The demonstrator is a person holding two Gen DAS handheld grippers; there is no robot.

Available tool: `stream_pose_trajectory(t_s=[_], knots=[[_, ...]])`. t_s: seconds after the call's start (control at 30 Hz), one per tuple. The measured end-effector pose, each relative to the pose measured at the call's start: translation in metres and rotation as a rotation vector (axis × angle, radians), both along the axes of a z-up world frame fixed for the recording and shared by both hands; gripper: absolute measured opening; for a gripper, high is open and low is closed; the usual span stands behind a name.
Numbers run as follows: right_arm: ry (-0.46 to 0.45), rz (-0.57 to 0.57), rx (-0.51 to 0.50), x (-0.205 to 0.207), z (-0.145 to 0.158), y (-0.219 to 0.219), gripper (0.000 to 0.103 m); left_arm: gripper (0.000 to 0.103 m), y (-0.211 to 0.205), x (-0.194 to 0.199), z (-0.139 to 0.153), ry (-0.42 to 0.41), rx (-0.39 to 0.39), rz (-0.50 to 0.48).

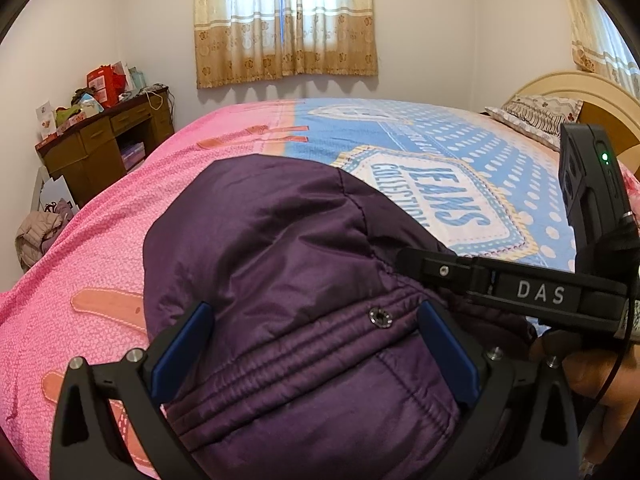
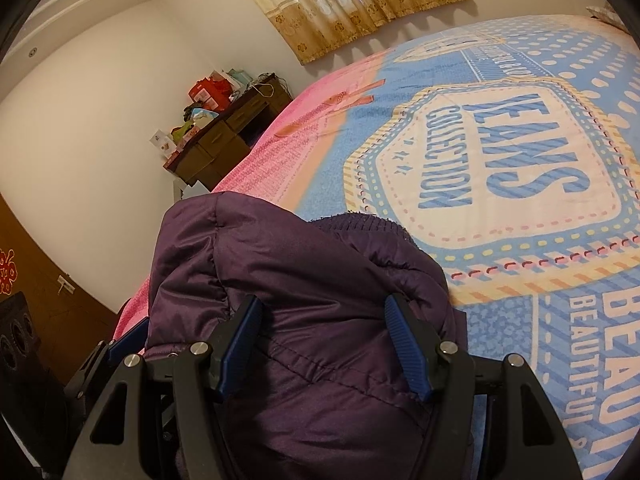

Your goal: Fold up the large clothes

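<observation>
A dark purple padded jacket (image 1: pixel 280 264) lies bunched on the bed's pink and blue cover (image 1: pixel 100 248). My left gripper (image 1: pixel 316 340) is open, its blue-padded fingers (image 1: pixel 180 352) set wide on either side of a stitched band with a metal snap (image 1: pixel 380 317). My right gripper (image 2: pixel 324 340) is open too, its fingers (image 2: pixel 404 344) straddling a fold of the jacket (image 2: pixel 300 280). The right gripper's black body (image 1: pixel 536 292), marked DAS, shows at the right of the left wrist view, against the jacket. The left gripper's finger (image 2: pixel 128 340) shows at the lower left of the right wrist view.
The bed cover (image 2: pixel 520 160) carries a large JEANS COLLECTION print. A brown desk (image 1: pixel 108 140) with boxes and clutter stands at the far left wall. Curtains (image 1: pixel 284 20) hang behind the bed. A pillow (image 1: pixel 536 116) and headboard are at the right. Clothes (image 1: pixel 40 236) lie beside the bed.
</observation>
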State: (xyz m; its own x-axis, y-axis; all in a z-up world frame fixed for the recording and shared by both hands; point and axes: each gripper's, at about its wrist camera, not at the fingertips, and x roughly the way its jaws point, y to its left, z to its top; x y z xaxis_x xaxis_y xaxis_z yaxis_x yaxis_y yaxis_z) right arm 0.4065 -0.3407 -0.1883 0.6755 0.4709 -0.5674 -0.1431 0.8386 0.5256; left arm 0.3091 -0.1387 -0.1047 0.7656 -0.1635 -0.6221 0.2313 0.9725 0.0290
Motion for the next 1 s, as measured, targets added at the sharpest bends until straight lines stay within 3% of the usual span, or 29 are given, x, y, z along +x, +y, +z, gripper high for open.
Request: stream_pose_trajectory(t_s=[0.1,0.2,0.3,0.37,0.5,0.67,1.0], knots=[[-0.021,-0.015,-0.043,-0.005,0.004,0.004,0.064,0.103,-0.001,0.001,0.0,-0.001,0.0,-0.002],[-0.143,-0.107,-0.227,-0.029,0.018,0.019,0.064,0.103,-0.003,0.0,-0.001,-0.008,-0.002,-0.009],[-0.179,-0.197,-0.289,-0.042,0.021,0.018,0.065,0.103,-0.004,0.0,-0.001,-0.009,-0.001,-0.015],[-0.142,-0.237,-0.267,-0.041,0.017,0.009,0.065,0.103,-0.004,0.0,-0.001,-0.009,-0.005,-0.015],[-0.057,-0.186,-0.238,-0.025,0.011,0.004,0.066,0.103,-0.005,-0.001,-0.001,-0.01,-0.005,-0.01],[0.077,-0.13,-0.091,-0.003,-0.008,-0.014,0.075,0.103,-0.006,-0.002,-0.002,-0.007,0.0,-0.004],[0.148,-0.075,-0.043,0.016,-0.022,-0.014,0.078,0.103,-0.001,0.002,0.005,0.034,-0.011,-0.015]])
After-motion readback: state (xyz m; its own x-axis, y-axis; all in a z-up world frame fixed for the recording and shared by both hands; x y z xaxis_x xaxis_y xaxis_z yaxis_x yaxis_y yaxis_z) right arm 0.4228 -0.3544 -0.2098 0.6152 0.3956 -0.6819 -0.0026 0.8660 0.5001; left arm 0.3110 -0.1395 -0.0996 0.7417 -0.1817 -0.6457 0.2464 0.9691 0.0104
